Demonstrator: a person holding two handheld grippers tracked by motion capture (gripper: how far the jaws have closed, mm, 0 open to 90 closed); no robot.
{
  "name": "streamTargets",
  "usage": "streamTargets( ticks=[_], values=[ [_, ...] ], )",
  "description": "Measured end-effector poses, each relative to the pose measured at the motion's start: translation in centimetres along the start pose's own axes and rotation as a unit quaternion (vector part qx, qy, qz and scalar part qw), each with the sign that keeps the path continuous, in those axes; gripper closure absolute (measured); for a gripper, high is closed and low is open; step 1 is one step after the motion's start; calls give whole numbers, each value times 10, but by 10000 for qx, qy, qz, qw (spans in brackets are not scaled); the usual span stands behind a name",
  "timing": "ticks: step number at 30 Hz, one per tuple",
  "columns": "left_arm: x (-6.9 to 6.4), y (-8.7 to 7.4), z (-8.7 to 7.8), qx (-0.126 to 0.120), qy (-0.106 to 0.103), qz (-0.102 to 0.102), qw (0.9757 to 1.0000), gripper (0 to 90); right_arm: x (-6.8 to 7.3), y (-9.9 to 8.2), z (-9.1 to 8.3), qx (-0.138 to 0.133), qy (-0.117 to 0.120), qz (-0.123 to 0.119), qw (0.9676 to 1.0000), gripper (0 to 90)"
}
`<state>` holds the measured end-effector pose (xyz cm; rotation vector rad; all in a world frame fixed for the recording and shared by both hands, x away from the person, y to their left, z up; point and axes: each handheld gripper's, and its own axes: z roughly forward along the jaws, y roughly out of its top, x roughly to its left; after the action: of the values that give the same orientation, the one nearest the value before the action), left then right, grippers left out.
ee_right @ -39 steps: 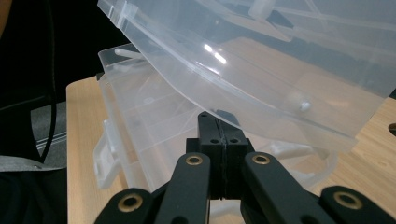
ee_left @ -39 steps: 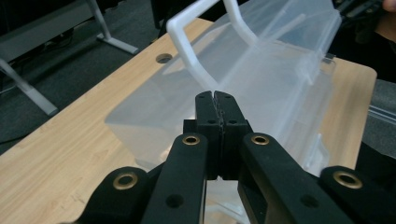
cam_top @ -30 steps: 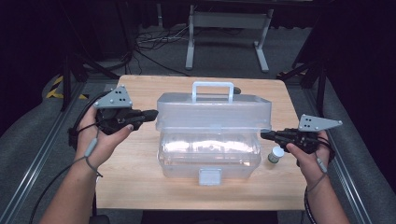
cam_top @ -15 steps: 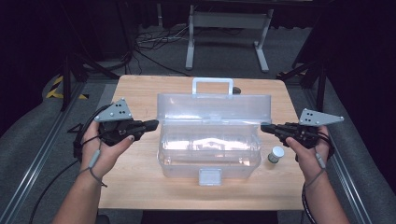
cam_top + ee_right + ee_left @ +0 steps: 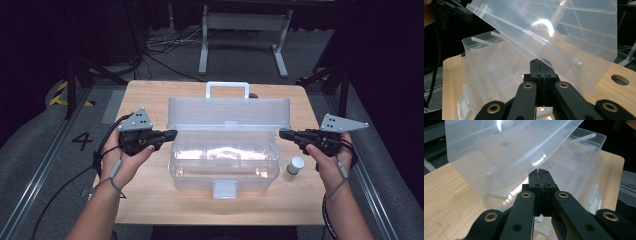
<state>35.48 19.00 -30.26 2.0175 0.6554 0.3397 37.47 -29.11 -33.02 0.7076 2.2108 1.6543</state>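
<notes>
**A:** High view first: your left gripper (image 5: 171,134) sits at the left end of the clear plastic box (image 5: 223,162), and your right gripper (image 5: 284,133) sits at its right end. The tips point inward at each other across the box.

**B:** What are your jaws doing?

**A:** Both pairs are pressed together with nothing between them. In the left gripper view your left gripper (image 5: 539,171) has its pads meeting flat, and the tip is right at the edge of the lid (image 5: 506,147); whether it touches the plastic I cannot tell. The right gripper view shows the same for your right gripper (image 5: 539,60), closed empty, just under the tilted lid (image 5: 564,30).

**B:** And where is the box?

**A:** It stands in the middle of the wooden table (image 5: 150,200), latch side toward you, with the lid raised and leaning back and the white handle (image 5: 227,89) at the far side. A small white-capped jar (image 5: 295,165) stands on the table just beside the box's right end, near your right hand (image 5: 330,160).
</notes>
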Motion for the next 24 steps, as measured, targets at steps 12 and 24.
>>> streamTargets(
  ticks=[12,24],
  values=[
    [6,-5,12,-226,68,-160,9996,897,-1,-3,0,-168,64,74,9998,900],
    [9,-6,15,-434,319,-241,9983,895,1,-1,3,-243,-76,57,9997,900]
  ],
)
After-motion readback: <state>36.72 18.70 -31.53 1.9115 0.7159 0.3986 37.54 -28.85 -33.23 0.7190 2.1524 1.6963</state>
